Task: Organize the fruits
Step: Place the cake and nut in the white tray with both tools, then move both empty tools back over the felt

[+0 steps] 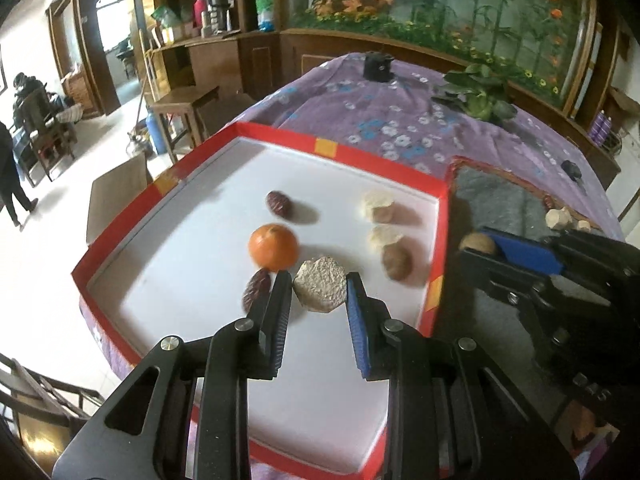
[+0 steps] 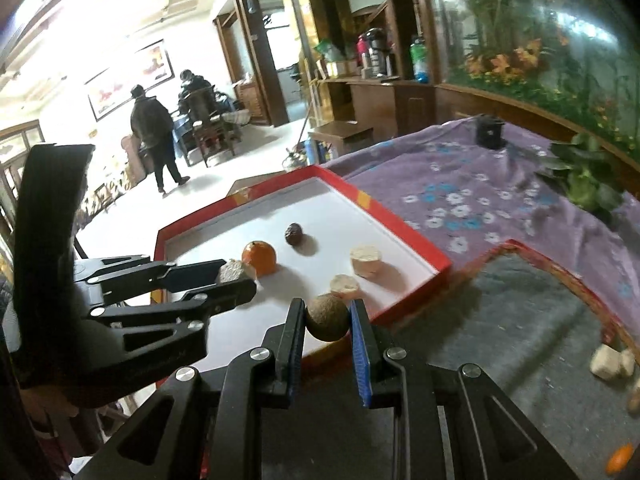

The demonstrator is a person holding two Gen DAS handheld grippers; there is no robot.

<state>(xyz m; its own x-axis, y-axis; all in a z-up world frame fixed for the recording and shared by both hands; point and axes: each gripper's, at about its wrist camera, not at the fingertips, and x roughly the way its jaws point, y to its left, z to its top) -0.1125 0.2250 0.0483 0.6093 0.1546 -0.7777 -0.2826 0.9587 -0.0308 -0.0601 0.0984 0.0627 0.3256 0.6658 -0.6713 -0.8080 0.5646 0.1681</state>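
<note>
A red-rimmed white tray (image 1: 340, 148) holds an orange (image 1: 273, 246), two dark red dates (image 1: 279, 203), pale chunks (image 1: 378, 202) and a brown round fruit (image 1: 397, 262). My left gripper (image 1: 319, 286) is shut on a pale rough chunk (image 1: 320, 288) just above the tray floor. My right gripper (image 2: 327, 316) is shut on a brown round fruit (image 2: 327, 317) over the tray's near edge; it also shows in the left wrist view (image 1: 476, 242). The left gripper shows in the right wrist view (image 2: 236, 276).
A grey-lined basket (image 2: 560, 268) to the right holds pale chunks (image 2: 612, 362) and an orange piece (image 2: 619, 458). A purple flowered cloth (image 1: 380, 120) covers the table. A green plant (image 1: 480, 96) and a black object (image 1: 378, 66) sit at the far side.
</note>
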